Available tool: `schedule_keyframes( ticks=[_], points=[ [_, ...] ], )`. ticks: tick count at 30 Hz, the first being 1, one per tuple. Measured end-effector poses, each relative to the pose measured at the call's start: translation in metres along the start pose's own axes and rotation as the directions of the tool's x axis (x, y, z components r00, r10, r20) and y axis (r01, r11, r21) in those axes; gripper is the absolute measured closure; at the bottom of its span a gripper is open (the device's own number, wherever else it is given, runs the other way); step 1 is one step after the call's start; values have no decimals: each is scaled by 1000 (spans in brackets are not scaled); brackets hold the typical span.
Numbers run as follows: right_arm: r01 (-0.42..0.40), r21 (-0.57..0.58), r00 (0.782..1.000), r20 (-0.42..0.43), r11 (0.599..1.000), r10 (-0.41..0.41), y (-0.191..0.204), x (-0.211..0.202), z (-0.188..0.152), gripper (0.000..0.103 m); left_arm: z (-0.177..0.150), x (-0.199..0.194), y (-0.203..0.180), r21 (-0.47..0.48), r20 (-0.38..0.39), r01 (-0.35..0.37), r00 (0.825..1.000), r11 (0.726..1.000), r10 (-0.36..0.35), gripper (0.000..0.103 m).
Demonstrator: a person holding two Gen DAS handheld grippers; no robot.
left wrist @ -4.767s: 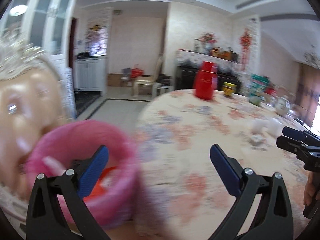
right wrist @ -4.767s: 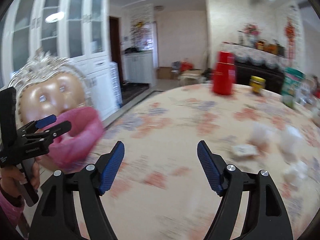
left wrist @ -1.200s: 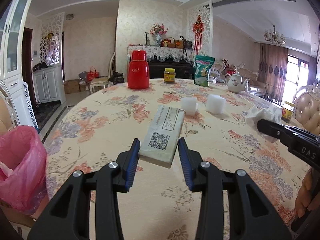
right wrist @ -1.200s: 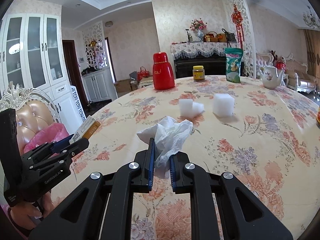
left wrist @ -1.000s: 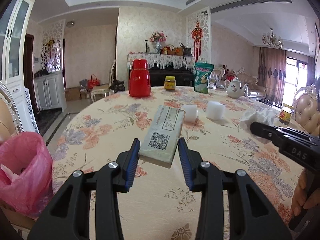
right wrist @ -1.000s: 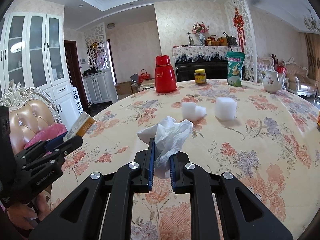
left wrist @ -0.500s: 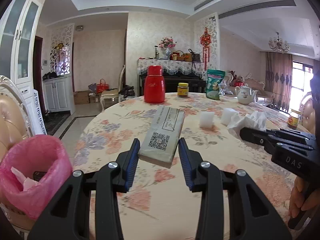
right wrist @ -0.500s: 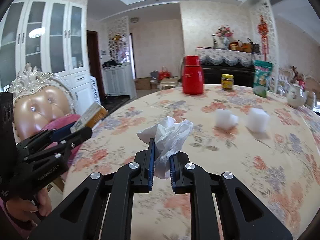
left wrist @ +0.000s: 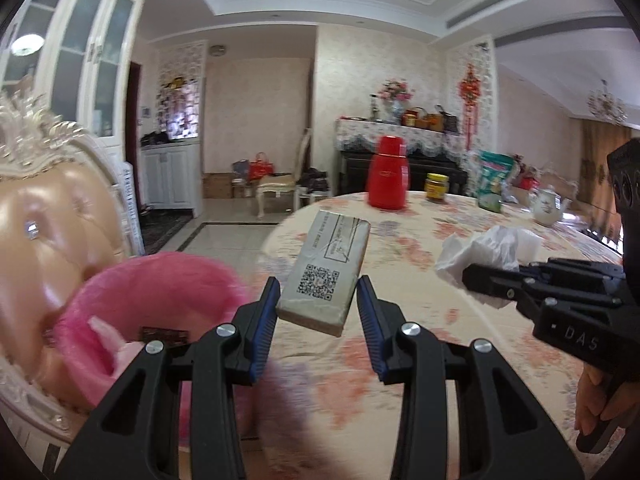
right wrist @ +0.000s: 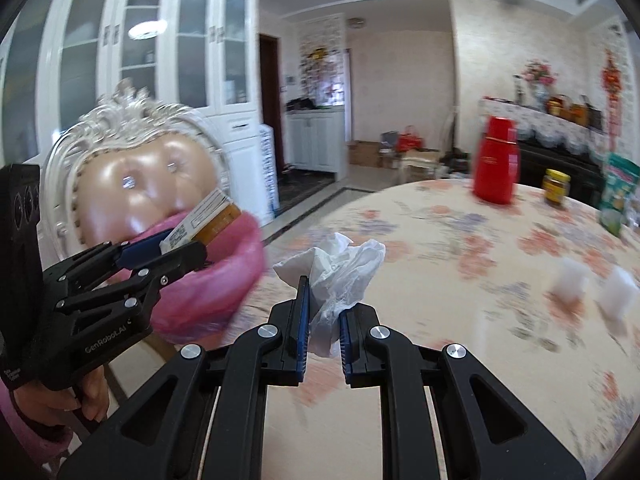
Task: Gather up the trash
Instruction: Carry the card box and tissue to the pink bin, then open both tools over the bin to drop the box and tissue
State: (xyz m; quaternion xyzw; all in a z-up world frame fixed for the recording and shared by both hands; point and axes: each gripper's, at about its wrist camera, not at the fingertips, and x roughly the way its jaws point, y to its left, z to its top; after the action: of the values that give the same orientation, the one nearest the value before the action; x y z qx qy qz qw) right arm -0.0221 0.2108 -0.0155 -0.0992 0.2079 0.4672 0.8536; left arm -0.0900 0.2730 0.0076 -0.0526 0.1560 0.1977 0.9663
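The left gripper point(left wrist: 316, 312) sits low in the middle of its own view, its blue pads clamped on the sides of a small flat box point(left wrist: 326, 268) with a square code printed on its top face; the box juts forward and up between the two fingers. Just left of it, in the lower left of the frame, is the open mouth of a pink trash bag point(left wrist: 160, 304), with scraps lying inside, set against a cream chair point(left wrist: 48, 220) with a carved white frame. The right gripper point(right wrist: 323, 320) fills the bottom centre of its view, its pads pressed close together on a crumpled white tissue point(right wrist: 336, 272) that puffs out above the fingertips. In that view the left gripper and its box appear at centre left, in front of the pink bag. Behind both tools spreads a round table point(right wrist: 460, 248) with a flowered cloth. On it, toward the upper right, stand a red flask point(right wrist: 496, 172) and a yellow-lidded jar point(right wrist: 557, 186), and two blurred white lumps point(right wrist: 592, 292) lie at the right edge.
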Motion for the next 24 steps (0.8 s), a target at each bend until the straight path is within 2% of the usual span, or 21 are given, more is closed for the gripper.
schedule_keyframes(
  ticks=[5, 10, 13, 18, 24],
  points=[
    [-89, -70, 996, -25, 994, 87, 38, 34, 14, 89, 1, -8, 49, -39, -7, -83, 997, 996, 83, 64],
    [-168, -99, 985, -50, 981, 164, 66, 65, 28, 89, 3, -7, 96, -66, -26, -179, 984, 982, 178, 64],
    [-212, -110, 976, -67, 971, 205, 81, 87, 39, 88, 4, 3, 123, -69, -63, -221, 974, 973, 216, 64],
    [-260, -103, 963, -93, 960, 251, 99, 126, 56, 88, 8, 20, 162, -104, -97, -258, 964, 960, 249, 64],
    [-316, -57, 944, -115, 947, 308, 103, 167, 69, 87, 13, 40, 190, -143, -118, -267, 961, 953, 251, 64]
  ],
)
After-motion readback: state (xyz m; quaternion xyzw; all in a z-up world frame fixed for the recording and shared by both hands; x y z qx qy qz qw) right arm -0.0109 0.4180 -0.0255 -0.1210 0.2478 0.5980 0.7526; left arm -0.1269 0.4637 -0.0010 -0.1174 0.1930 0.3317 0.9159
